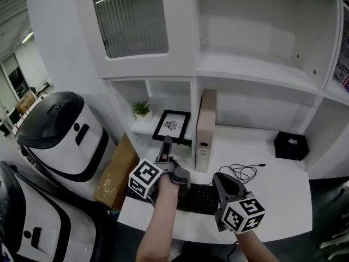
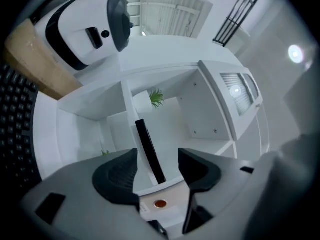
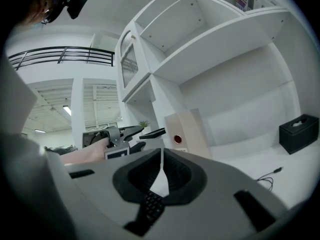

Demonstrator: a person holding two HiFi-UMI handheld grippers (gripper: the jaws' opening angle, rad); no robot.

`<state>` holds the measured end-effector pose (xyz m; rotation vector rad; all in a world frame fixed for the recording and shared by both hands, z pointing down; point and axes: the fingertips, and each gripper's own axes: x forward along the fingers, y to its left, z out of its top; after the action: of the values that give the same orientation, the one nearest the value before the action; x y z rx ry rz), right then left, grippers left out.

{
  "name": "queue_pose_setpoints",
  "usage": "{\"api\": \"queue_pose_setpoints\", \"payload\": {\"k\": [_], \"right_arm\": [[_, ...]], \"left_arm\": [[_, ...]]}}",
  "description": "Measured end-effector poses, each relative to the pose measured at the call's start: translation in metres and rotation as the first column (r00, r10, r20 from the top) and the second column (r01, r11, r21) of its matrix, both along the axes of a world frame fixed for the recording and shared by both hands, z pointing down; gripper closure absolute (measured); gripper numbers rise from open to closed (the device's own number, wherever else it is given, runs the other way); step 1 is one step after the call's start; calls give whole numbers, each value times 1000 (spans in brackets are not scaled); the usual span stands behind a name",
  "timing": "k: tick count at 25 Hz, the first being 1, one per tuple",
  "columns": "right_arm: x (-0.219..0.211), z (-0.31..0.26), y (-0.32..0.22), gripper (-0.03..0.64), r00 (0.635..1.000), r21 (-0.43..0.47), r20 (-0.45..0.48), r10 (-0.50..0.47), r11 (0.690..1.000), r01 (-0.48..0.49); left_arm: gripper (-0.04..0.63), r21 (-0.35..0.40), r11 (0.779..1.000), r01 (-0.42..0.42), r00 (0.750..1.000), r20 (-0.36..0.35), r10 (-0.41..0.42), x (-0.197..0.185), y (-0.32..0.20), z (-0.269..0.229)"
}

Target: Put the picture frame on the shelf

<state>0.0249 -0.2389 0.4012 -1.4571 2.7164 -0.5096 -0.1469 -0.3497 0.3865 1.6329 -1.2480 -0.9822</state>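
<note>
The black picture frame (image 1: 172, 126) with a white print stands leaning back in the low shelf compartment (image 1: 143, 129), just left of the divider. My left gripper (image 1: 166, 142) points at its lower edge. In the left gripper view the frame (image 2: 148, 151) shows edge-on between the jaws of the left gripper (image 2: 157, 156), with a gap on each side, so that gripper is open and no pad presses on it. My right gripper (image 1: 221, 178) hovers over the keyboard (image 1: 196, 198), and in the right gripper view its jaws (image 3: 161, 154) meet, shut on nothing.
A small potted plant (image 1: 142, 108) sits behind the frame. A beige binder (image 1: 205, 130) stands upright right of the divider. A black box (image 1: 290, 145) and a coiled cable (image 1: 244, 172) lie on the desk. A cardboard box (image 1: 115, 172) and white machines (image 1: 60, 135) stand at the left.
</note>
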Motion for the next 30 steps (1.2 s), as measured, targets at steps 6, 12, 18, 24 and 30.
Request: {"api": "queue_pose_setpoints", "payload": {"k": [6,12,18,24,30], "right_arm": [[-10,2,6,615,1000,-4,4,-18,1000,18],[-12,5,8,614,1000,-11,10,-20,1000,20],[-9,7,5,615,1000,-16,10,-9,1000,9],[-7,10,0,615,1000,-22,9,1,1000,-1],[-5,13,-5,614,1000,-29,12,11,1000,-11]], "left_arm": [[362,0,999,-34,948,318,32,0,15,-1],[362,-8,996,-90,789,610,76,14,20,0],[362,-24,994,-104,552,830,78,19,16,2],[362,-39,994,-100,417,906,77,20,5,5],[364,-42,994,-102,369,926,77,24,-4,5]]}}
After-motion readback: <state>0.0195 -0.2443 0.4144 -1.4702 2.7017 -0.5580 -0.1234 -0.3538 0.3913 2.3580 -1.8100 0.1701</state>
